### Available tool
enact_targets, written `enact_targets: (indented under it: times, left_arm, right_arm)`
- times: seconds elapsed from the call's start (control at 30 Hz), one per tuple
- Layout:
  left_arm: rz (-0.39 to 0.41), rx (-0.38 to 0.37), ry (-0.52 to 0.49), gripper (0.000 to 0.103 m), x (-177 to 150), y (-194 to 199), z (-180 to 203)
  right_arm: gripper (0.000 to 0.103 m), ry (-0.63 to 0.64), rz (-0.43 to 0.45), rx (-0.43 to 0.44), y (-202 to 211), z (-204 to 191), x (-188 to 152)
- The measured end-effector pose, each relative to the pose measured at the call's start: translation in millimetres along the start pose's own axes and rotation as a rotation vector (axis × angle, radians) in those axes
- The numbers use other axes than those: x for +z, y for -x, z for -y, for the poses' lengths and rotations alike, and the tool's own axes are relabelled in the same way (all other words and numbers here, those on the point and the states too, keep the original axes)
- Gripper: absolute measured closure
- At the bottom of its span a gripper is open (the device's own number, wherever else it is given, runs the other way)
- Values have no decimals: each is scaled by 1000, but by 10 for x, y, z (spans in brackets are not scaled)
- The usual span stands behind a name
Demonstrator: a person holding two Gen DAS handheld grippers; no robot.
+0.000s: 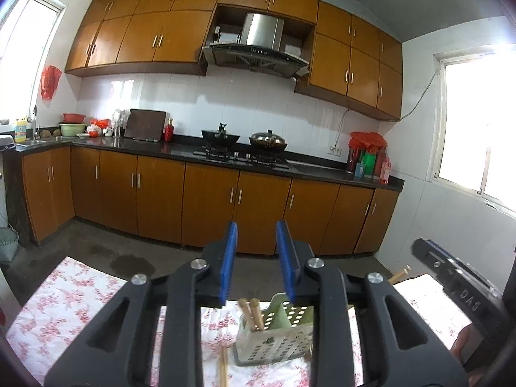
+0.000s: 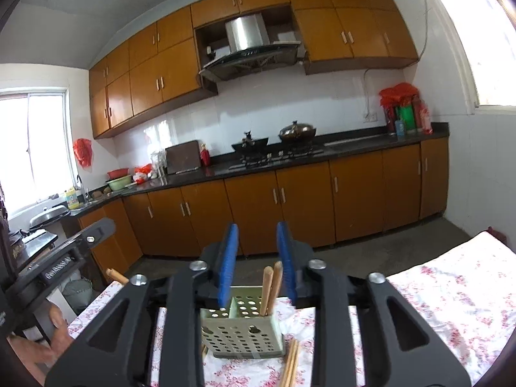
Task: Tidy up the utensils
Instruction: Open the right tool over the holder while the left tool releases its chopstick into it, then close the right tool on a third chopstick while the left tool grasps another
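A pale green perforated utensil holder point(image 1: 274, 338) point(image 2: 240, 330) stands on the floral tablecloth. Two wooden chopsticks point(image 1: 253, 312) point(image 2: 270, 288) stand upright in one of its compartments. More chopsticks lie flat on the cloth beside the holder point(image 1: 223, 367) point(image 2: 290, 366). My left gripper point(image 1: 257, 258) is open and empty, held above and in front of the holder. My right gripper point(image 2: 257, 258) is open and empty too, above the holder. Each gripper shows at the edge of the other's view point(image 1: 451, 271) point(image 2: 80, 242). Chopstick tips point(image 1: 400, 272) point(image 2: 116, 275) show by the far gripper.
The table with the pink floral cloth point(image 1: 64, 306) point(image 2: 451, 290) stretches to both sides. Beyond it lies a grey floor and a kitchen counter point(image 1: 225, 158) with brown cabinets, a stove with two pans point(image 1: 245, 142), and a sink at the left.
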State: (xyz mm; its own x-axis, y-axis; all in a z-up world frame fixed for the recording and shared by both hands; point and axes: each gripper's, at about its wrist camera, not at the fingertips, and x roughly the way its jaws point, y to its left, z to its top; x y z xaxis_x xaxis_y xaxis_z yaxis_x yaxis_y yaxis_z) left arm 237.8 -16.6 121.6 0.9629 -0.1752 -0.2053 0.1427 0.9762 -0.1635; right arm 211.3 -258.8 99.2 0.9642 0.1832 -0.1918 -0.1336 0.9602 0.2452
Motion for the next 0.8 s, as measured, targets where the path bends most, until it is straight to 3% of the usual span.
enact_targets:
  times: [0.07,0.17,0.27,0.4,0.47,0.63,0.8]
  left_arm:
    - [-5,16,-9,74,-21,182,-79]
    - [-48,69,-29,71,-211,391,-253]
    - [-142,128,-42,71,-514,413,-434]
    - [-338,171,-27,71,-1090,280,-685]
    - [-438,177,-9,75,-1385,212,-773]
    - [-569,139,30,79,-1793,106,-839]
    - [-631,105,49,80,-2001,7,-782]
  right_arm:
    - [72,0,-6,-23,119,50,-41]
    - [72,-13,-87,-54,193,198,-263]
    - [73,-15,-274,-69,31,330,-718]
    - [84,-70,-565,-34,-277,432,-1470]
    - [85,-68,-638,-29,-344,395,-1720]
    - [85,-48,-718,-29,-441,275,-1991]
    - [85,-34,-732,-21,-471,309,-2050]
